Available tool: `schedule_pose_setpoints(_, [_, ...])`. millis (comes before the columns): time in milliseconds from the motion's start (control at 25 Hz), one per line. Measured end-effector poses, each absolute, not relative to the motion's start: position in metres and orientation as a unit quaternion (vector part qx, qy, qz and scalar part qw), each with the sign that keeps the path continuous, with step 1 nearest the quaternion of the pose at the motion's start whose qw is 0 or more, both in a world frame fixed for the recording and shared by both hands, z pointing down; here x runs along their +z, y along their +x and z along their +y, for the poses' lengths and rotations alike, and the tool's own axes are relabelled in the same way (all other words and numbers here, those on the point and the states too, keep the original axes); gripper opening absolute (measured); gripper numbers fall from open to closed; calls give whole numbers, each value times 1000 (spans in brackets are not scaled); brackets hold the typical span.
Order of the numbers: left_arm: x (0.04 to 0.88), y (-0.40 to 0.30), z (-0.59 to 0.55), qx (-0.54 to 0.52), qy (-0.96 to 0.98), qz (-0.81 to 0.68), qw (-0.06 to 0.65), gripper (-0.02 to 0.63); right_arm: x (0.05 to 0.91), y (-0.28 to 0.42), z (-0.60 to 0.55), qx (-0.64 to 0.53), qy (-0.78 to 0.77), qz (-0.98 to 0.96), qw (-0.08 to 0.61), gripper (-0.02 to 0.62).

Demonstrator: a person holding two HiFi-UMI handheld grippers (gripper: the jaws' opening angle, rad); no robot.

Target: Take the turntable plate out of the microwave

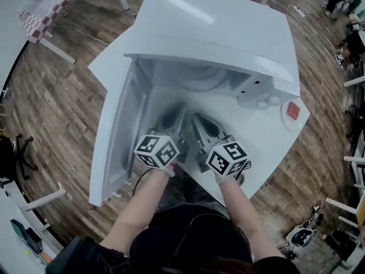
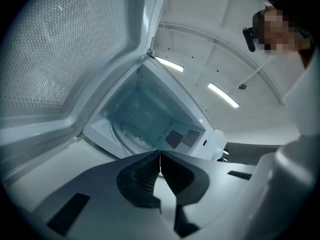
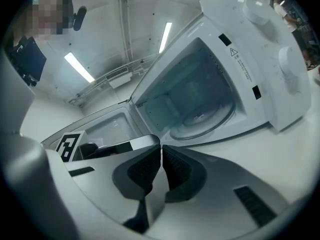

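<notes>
Currently: microwave (image 1: 217,39) door (image 1: 117,136) open; turntable plate (image 3: 205,121) lies on cavity floor inside microwave. Left gripper (image 2: 160,154) and right gripper (image 3: 161,146) both clenched, empty, just outside microwave opening. Recommended: spread jaws before entry, approach level, grasp plate's near rim, lift clear before withdrawal.

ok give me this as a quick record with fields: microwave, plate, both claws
microwave: on the white table
door: swung wide open, to the left in the head view
plate: inside on the cavity floor, untouched
left claw: shut, empty, in front of the opening
right claw: shut, empty, beside the left one
task: plate not yet out
other: small dish holding something red, right of the microwave
</notes>
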State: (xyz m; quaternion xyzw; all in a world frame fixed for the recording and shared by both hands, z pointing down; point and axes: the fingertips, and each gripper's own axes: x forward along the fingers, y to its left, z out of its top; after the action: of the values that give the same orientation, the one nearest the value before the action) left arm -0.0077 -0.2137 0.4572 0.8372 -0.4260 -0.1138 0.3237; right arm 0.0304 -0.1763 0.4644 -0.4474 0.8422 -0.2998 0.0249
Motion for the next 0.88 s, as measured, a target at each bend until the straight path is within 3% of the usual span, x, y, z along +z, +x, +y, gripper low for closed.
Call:
schedule_pose_setpoints(520, [484, 2, -244, -124, 806, -414, 404, 14, 490, 57, -221, -357, -504, 786, 33, 25])
schedule_pose_setpoints(640, [485, 1, -251, -133, 800, -413, 414, 14, 494, 59, -229, -375, -505, 776, 43, 74])
schedule_pose_setpoints(880, [490, -1, -261, -141, 788, -409, 438, 15, 502, 63, -244, -424, -509, 745, 78, 106])
